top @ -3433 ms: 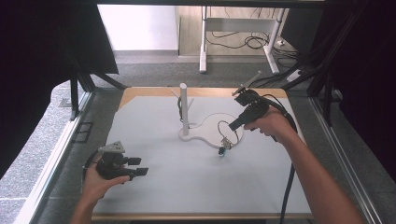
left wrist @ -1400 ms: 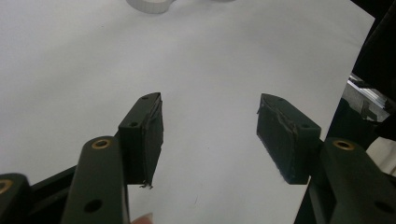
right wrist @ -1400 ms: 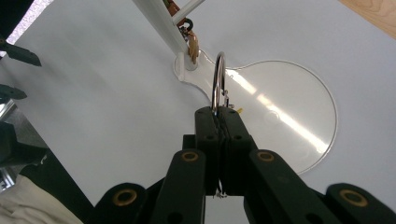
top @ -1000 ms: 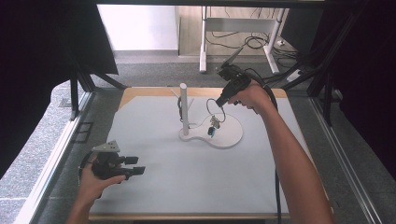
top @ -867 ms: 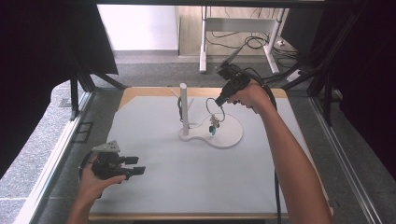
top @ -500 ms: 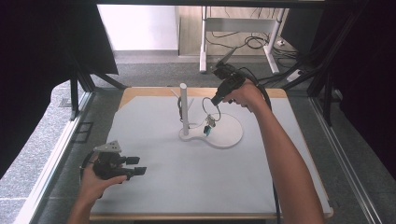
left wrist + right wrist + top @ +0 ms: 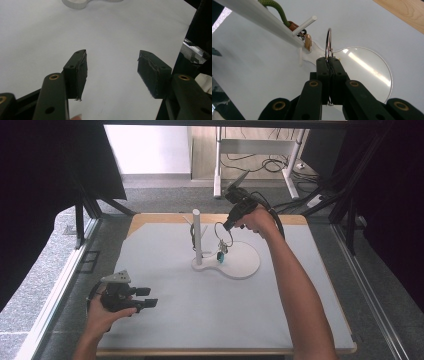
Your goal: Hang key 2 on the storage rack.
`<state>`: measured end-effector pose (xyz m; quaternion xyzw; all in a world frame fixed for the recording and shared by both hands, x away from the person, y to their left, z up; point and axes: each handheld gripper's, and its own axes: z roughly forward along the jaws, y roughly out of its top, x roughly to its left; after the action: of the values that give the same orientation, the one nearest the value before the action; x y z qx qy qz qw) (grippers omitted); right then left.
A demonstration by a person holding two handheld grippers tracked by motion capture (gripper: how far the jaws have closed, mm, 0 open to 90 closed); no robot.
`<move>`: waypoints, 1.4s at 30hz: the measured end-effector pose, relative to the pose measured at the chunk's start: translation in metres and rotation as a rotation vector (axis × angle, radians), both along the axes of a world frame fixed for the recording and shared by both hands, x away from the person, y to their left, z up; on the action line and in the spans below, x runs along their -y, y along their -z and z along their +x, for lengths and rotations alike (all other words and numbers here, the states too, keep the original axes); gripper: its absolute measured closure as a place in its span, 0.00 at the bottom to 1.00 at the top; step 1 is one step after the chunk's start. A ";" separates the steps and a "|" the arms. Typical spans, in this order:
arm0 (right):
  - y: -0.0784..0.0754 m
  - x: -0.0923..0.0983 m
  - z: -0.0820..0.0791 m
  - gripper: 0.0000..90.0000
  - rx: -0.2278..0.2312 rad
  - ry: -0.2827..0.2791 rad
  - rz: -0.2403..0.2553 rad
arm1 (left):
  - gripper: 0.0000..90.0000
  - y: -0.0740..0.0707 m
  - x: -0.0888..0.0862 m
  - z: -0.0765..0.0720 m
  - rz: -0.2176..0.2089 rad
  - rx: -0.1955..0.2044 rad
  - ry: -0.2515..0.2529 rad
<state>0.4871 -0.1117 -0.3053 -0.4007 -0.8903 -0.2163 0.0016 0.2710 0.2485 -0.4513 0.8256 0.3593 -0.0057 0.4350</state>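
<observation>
A white stand (image 7: 197, 236) with an upright post rises from its flat base (image 7: 242, 265) at the mat's middle back. My right gripper (image 7: 226, 226) hangs just right of the post, shut on a metal key ring (image 7: 223, 233) with a teal tag (image 7: 220, 256) dangling over the base. In the right gripper view the jaws (image 7: 328, 60) pinch the ring (image 7: 328, 42) edge-on, a short way from a white peg (image 7: 305, 22) on the post. A green cord (image 7: 274, 8) and a gold charm (image 7: 308, 42) hang at that peg. My left gripper (image 7: 146, 298) rests open at the front left, nothing between its pads (image 7: 80, 72).
The grey mat (image 7: 210, 310) lies on a wooden board (image 7: 165, 218) with dark frame rails along both sides. The right gripper's cable (image 7: 277, 222) trails over the wrist. Desk legs and floor cables (image 7: 270, 165) lie beyond the table.
My right gripper has carried the ring left and slightly down, closer to the post. Earlier still it was lower, over the base's right side. The left gripper has stayed put.
</observation>
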 end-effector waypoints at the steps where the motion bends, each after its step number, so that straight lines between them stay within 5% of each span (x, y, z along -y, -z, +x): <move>1: 0.001 -0.001 0.001 0.98 0.004 0.003 -0.001 | 0.46 0.000 0.000 0.000 -0.003 0.001 0.001; 16: 0.005 -0.024 0.008 0.98 0.026 -0.014 -0.008 | 0.46 0.000 0.000 -0.002 0.001 0.003 0.002; 26: 0.005 -0.037 -0.002 0.98 0.023 -0.047 -0.001 | 0.46 0.000 0.000 -0.002 0.001 0.005 0.002; 36: 0.024 -0.044 -0.011 0.97 -0.007 -0.080 -0.001 | 0.46 0.001 0.002 -0.001 0.012 0.006 0.007; 42: 0.027 -0.040 -0.020 0.88 -0.007 -0.106 0.015 | 0.46 0.002 0.005 -0.001 0.022 0.001 0.017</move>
<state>0.4672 -0.0716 -0.3325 -0.3537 -0.9087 -0.2211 0.0193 0.2701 0.2432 -0.4530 0.8335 0.3521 -0.0049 0.4258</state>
